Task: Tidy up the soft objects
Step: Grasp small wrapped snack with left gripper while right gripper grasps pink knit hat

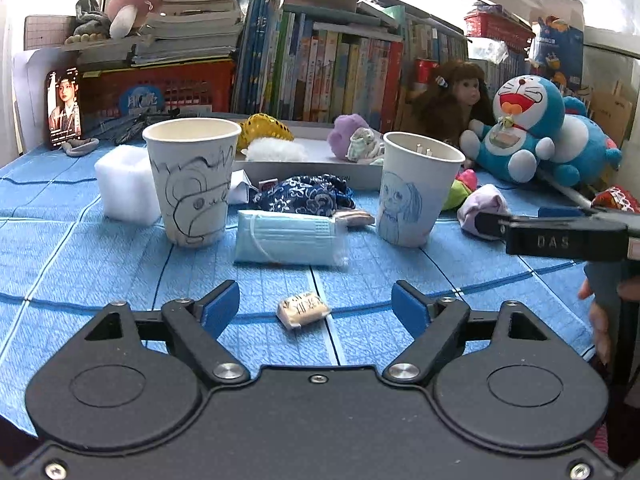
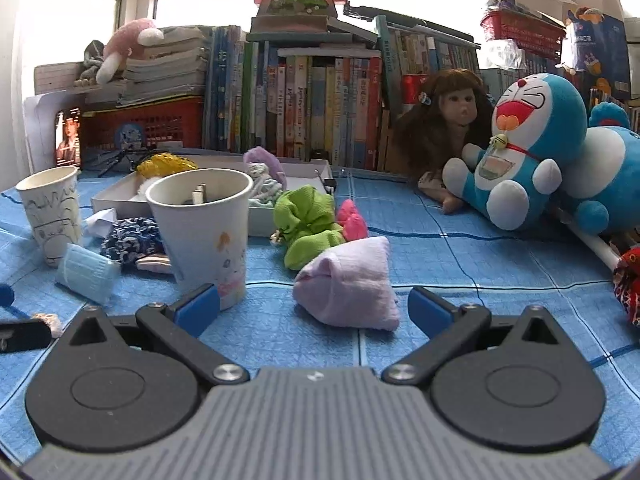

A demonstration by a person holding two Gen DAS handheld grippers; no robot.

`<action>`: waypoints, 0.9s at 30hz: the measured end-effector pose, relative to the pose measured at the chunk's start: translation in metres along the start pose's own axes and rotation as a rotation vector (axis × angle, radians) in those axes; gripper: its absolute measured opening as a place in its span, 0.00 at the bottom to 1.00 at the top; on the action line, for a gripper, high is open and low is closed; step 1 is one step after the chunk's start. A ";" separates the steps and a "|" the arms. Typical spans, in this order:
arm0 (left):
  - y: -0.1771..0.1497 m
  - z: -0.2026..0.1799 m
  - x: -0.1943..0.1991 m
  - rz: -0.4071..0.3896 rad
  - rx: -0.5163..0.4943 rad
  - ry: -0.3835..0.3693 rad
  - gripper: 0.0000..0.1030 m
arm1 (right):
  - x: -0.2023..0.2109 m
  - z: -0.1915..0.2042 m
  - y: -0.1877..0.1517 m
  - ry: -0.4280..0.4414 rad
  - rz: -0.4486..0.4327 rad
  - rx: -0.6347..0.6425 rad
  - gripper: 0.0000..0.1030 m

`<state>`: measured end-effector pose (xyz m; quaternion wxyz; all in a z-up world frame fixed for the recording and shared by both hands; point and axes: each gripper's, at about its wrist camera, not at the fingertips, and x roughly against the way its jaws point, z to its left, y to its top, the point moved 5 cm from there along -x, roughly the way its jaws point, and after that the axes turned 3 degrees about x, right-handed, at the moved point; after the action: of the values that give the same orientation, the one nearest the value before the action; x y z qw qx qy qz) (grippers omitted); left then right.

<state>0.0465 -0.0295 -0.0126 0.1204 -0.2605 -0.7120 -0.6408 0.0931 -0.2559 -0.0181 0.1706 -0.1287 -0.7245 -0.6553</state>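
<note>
My left gripper is open and empty, its blue pads on either side of a small wrapped packet on the blue cloth. Beyond it lie a pack of face masks and a dark blue patterned cloth. My right gripper is open and empty, with a folded lilac cloth just in front of it, between the fingers. A green fabric bundle with a pink piece lies behind the lilac cloth. The right gripper shows from the side in the left wrist view, next to the lilac cloth.
Two drawn-on paper cups stand on the cloth. A white foam block sits left. A shallow white tray holds soft items. A Doraemon plush and a doll lean against books at the back.
</note>
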 end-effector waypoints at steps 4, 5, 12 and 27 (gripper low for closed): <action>-0.003 -0.002 -0.005 0.014 0.017 0.029 0.68 | -0.006 -0.003 0.004 -0.014 -0.004 0.006 1.00; -0.004 -0.002 -0.007 0.020 0.021 0.037 0.67 | -0.007 -0.003 0.005 -0.015 -0.006 0.011 1.00; -0.007 -0.007 -0.015 0.035 0.052 0.049 0.61 | -0.021 -0.006 0.008 -0.006 0.022 0.033 1.00; -0.004 -0.012 -0.023 0.033 0.041 0.030 0.34 | -0.040 -0.023 0.009 0.017 0.071 -0.061 0.89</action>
<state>0.0618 -0.0458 -0.0253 0.1469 -0.2600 -0.7189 -0.6277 0.1352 -0.2767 -0.0252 0.1959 -0.1539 -0.6977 -0.6717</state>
